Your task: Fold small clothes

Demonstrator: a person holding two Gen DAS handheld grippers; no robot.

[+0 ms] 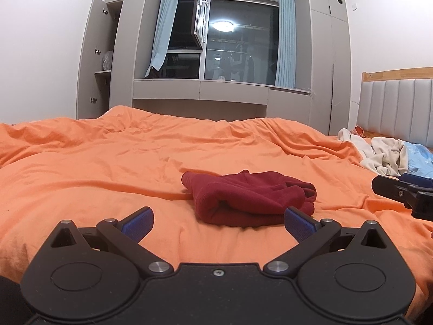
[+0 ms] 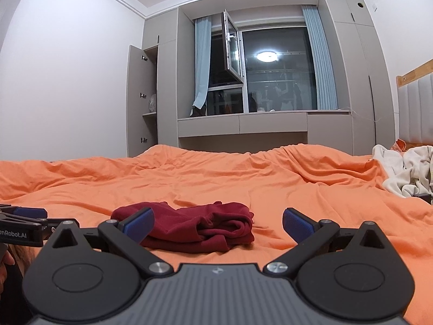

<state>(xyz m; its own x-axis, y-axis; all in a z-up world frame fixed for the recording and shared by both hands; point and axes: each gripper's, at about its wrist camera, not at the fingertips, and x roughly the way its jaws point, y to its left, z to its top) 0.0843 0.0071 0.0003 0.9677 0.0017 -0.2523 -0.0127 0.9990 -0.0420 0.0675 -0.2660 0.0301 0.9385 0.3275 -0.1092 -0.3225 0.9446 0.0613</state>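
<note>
Dark red garment lies bunched on the orange bed; its shape is hard to read, near edge partly hidden behind blue pads. Left hand-held gripper and right hand-held gripper hover level just short of it, jaws spread wide, holding nothing. Pale clothes pile cut off at the right.

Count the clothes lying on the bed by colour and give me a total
Dark red: 1, the folded garment on the orange bedspread.
Cream or white: 1 crumpled heap; pieces inside cannot be told apart.
Light blue: 1.
Total: 3.

Two low bedside views (windowward), sharing garment.
</note>
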